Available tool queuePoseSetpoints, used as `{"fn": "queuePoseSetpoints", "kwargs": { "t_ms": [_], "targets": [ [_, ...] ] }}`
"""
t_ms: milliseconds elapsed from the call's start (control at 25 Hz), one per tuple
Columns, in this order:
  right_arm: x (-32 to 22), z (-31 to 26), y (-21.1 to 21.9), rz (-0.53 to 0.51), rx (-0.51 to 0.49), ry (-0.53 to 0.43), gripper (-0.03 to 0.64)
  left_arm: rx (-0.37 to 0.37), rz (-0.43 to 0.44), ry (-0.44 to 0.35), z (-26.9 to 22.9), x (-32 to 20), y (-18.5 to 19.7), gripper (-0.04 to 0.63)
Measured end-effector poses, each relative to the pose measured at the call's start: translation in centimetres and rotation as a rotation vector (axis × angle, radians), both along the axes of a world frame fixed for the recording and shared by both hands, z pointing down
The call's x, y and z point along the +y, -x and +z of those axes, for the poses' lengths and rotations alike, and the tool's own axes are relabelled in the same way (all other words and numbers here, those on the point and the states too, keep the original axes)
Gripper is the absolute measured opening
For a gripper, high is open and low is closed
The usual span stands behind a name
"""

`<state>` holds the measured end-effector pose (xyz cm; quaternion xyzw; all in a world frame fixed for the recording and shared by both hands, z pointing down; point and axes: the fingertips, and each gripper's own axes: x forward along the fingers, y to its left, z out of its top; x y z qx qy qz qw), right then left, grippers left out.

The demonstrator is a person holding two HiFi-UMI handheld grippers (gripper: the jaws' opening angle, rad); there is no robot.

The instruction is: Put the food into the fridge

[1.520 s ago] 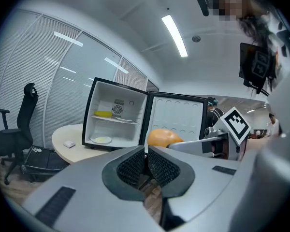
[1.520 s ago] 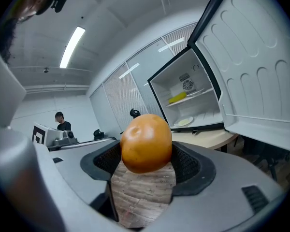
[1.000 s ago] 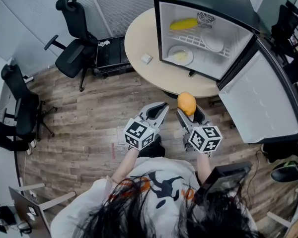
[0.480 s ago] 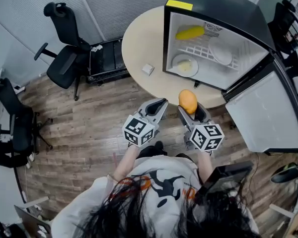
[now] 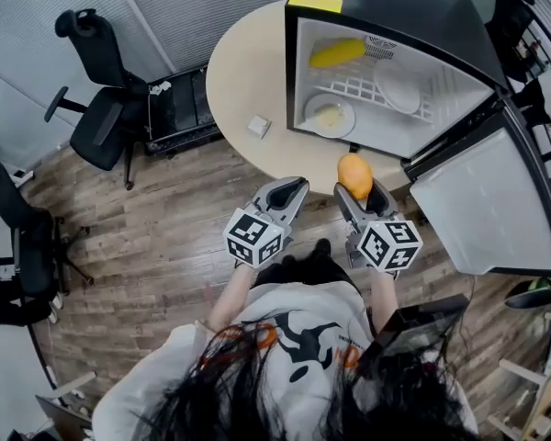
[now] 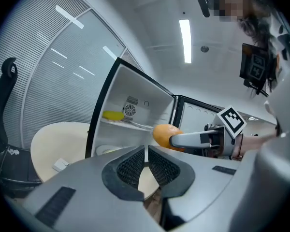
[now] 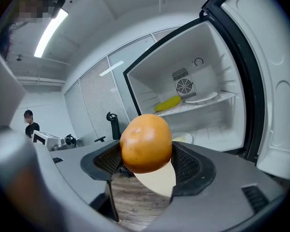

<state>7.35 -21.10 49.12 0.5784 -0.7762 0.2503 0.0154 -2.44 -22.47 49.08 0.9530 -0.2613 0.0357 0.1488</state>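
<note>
A small black fridge (image 5: 413, 7) stands on the round beige table (image 5: 248, 67) with its door (image 5: 487, 205) swung open to the right. Inside, a yellow corn cob (image 5: 336, 52) lies on the upper wire shelf beside a white plate (image 5: 395, 85), and another plate with food (image 5: 329, 115) sits on the fridge floor. My right gripper (image 5: 355, 184) is shut on an orange fruit (image 5: 354, 174), held in front of the fridge opening (image 7: 193, 105); the fruit (image 7: 146, 142) fills the jaws. My left gripper (image 5: 289, 192) hangs beside it, shut and empty, its pads (image 6: 135, 167) nearly touching.
A small white object (image 5: 257, 125) lies on the table left of the fridge. Black office chairs (image 5: 96, 81) stand on the wooden floor at the left, with a dark low cart (image 5: 179, 104) behind the table. A person (image 7: 30, 122) stands far off in the right gripper view.
Both grippers have moved slightly forward and right, toward the open fridge, with the orange fruit still held. The head view has shifted closer to the table.
</note>
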Motion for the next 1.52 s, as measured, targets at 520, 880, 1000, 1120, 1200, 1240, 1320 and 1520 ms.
{"fn": "queuePoseSetpoints", "kwargs": {
  "t_ms": [520,880,1000,1120,1200,1240,1320,1520],
  "targets": [
    [-6.2,-2.3,-7.1,0.035,0.057,-0.033,0.335,-0.006,-0.005,-0.045,-1.8,-4.9,-4.4,0.02],
    [-9.8,-3.7,-12.3,0.107,0.127,-0.029,0.336,-0.02,0.047,-0.05,-1.6,-6.5,-8.5,0.02],
    [-11.7,-4.6,-13.4,0.123,0.147,-0.048,0.336,-0.028,0.058,-0.051,-1.4,-6.9,-9.2,0.02],
    [-13.8,-5.4,-14.3,0.138,0.182,-0.061,0.336,-0.031,0.062,-0.05,-1.3,-7.3,-9.6,0.02],
    [-15.1,-5.9,-14.8,0.141,0.203,-0.066,0.336,-0.031,0.062,-0.048,-1.3,-7.5,-9.8,0.02],
    [-15.8,-6.1,-15.1,0.14,0.216,-0.067,0.336,-0.03,0.062,-0.048,-1.3,-7.6,-9.9,0.02],
    [-17.0,-6.2,-15.6,0.133,0.245,-0.063,0.336,-0.03,0.059,-0.048,-1.3,-7.8,-9.9,0.02],
    [-19.7,-5.5,-16.9,0.137,0.277,-0.032,0.336,-0.035,0.047,-0.045,-1.1,-8.4,-9.7,0.02]
  ]
}}
